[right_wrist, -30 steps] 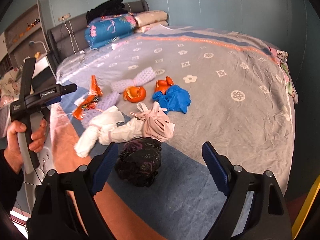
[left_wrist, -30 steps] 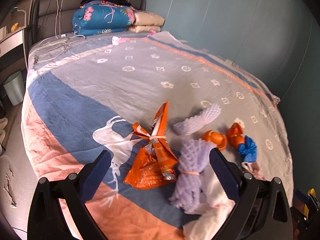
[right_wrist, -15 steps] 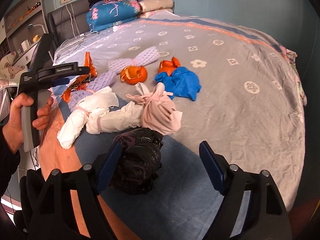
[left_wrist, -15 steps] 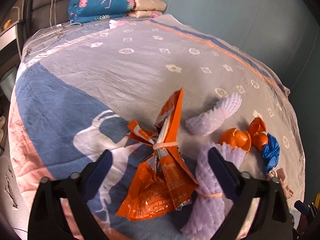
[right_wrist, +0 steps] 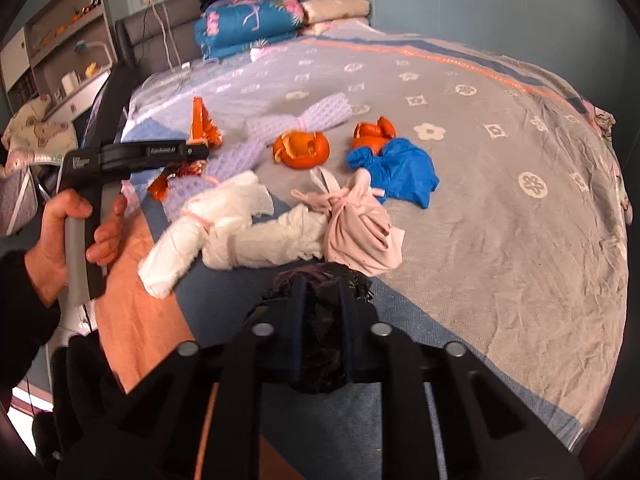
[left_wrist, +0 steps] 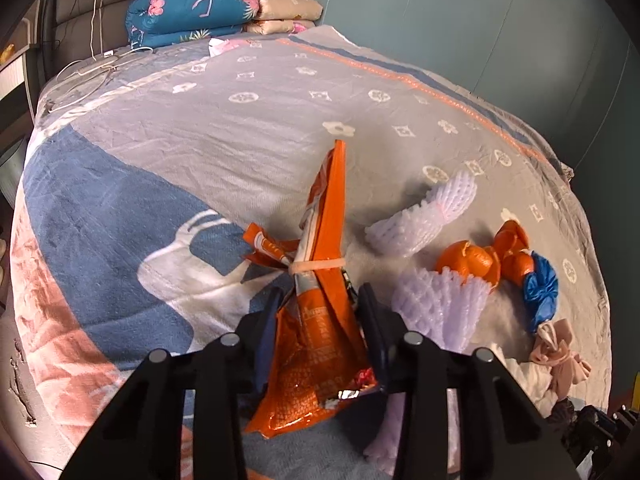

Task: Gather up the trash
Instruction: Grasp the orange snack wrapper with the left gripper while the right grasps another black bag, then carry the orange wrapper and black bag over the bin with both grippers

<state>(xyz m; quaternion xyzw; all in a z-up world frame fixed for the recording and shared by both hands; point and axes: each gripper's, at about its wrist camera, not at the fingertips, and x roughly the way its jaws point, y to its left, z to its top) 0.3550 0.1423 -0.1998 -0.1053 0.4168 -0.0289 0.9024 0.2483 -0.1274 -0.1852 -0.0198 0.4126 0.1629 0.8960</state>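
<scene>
Trash lies on the bed point(left_wrist: 200, 140). My left gripper point(left_wrist: 320, 300) is shut on an orange snack wrapper bundle point(left_wrist: 320, 344) tied with a rubber band; it also shows in the right wrist view point(right_wrist: 202, 122). My right gripper point(right_wrist: 320, 292) is shut on a crumpled black plastic bag point(right_wrist: 320, 344). Around lie purple foam netting point(left_wrist: 436, 312), white foam netting point(left_wrist: 428, 216), orange peels point(right_wrist: 302, 146), a blue bag point(right_wrist: 404, 172), a pink tied bundle point(right_wrist: 360, 228) and white wadded paper point(right_wrist: 224, 224).
Folded quilts and pillows point(left_wrist: 192, 8) are stacked at the headboard, with white cables point(left_wrist: 92, 76) lying near them. Shelves and a bedside unit point(right_wrist: 60, 52) stand left of the bed. The teal wall point(left_wrist: 480, 20) runs along the bed's far side.
Both grippers moved forward and down and closed: the left on the orange wrapper bundle, the right on the black bag. Both were open a second ago.
</scene>
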